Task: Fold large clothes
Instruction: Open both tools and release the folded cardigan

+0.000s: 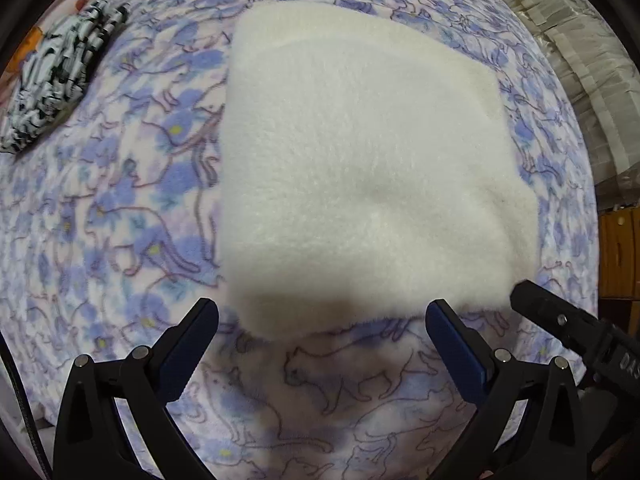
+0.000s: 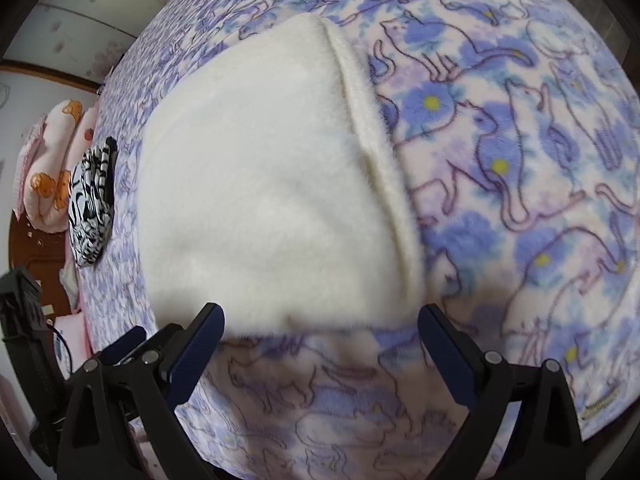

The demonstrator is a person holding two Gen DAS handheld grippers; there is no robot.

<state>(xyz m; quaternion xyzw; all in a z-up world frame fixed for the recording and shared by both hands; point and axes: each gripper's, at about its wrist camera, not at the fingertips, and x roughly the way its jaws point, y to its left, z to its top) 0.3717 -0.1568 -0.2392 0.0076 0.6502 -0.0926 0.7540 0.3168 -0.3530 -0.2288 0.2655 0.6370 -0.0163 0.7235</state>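
A white fleece garment point(image 1: 360, 168) lies folded into a thick rectangle on a bed with a blue-and-pink cat-print cover point(image 1: 120, 208). My left gripper point(image 1: 322, 314) is open just short of the garment's near edge, with nothing between its fingers. The right gripper's black body point(image 1: 572, 332) shows at the lower right of the left wrist view, by the garment's near right corner. In the right wrist view the same garment point(image 2: 260, 184) shows a hemmed edge point(image 2: 380, 168) on its right side. My right gripper point(image 2: 320, 320) is open at the near edge and holds nothing.
A black-and-white patterned cloth bundle point(image 1: 56, 84) point(image 2: 92, 200) lies at the far left of the bed. Pink pillows with orange prints point(image 2: 52, 160) sit beyond it. A wooden cabinet point(image 1: 620, 252) and a draped surface point(image 1: 580, 40) stand to the right of the bed.
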